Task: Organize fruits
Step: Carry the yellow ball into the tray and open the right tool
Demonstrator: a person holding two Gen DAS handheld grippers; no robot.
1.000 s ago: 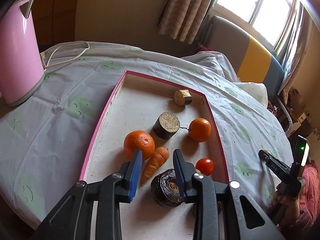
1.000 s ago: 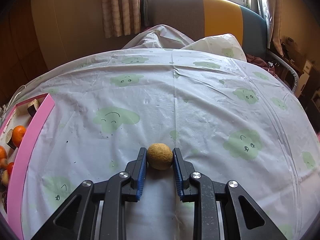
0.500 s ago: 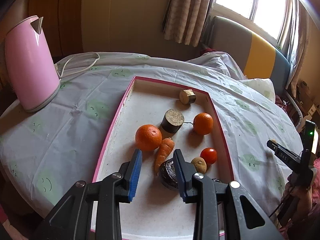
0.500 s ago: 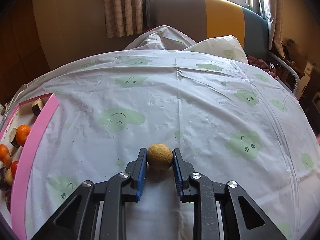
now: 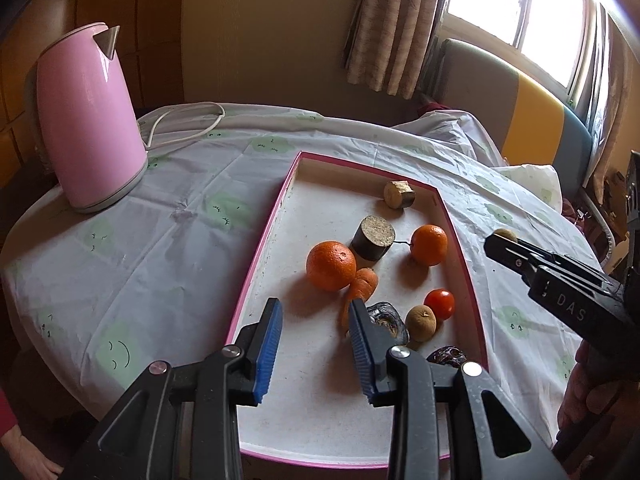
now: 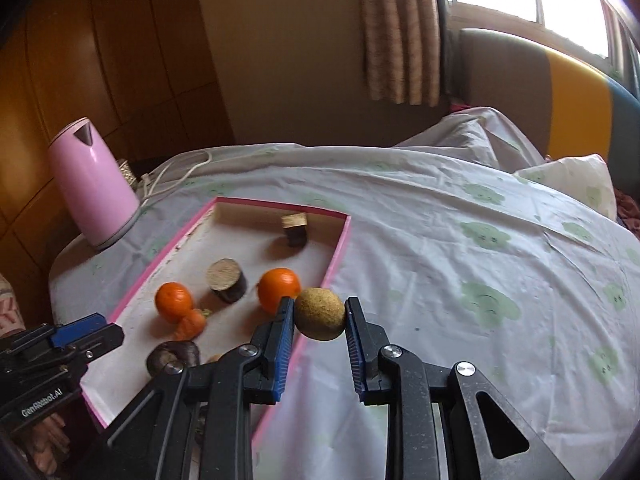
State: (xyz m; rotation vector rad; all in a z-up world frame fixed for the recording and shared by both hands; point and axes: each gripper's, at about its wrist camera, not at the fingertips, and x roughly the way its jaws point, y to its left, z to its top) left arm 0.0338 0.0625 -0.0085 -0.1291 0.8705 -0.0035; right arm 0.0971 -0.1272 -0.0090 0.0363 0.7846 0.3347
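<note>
My right gripper [image 6: 320, 314] is shut on a small round brown fruit [image 6: 320, 313] and holds it in the air over the right rim of the pink tray [image 6: 336, 260]; it also shows in the left wrist view [image 5: 505, 240]. The tray [image 5: 262, 240] holds two oranges [image 5: 331, 265] [image 5: 429, 245], a carrot [image 5: 360, 286], a red tomato [image 5: 439, 303], another brown fruit [image 5: 421, 323], dark lumps and two cut stem pieces [image 5: 373, 237]. My left gripper [image 5: 315, 322] is open and empty above the tray's near end.
A pink kettle [image 5: 88, 120] with a white cord [image 5: 188, 128] stands at the table's far left. The table wears a white cloth with green cloud prints [image 6: 480, 264]. A sofa and a window lie beyond.
My right gripper has lifted the brown fruit off the cloth and carried it left to the tray's edge. My left gripper has drawn back and up from the tray.
</note>
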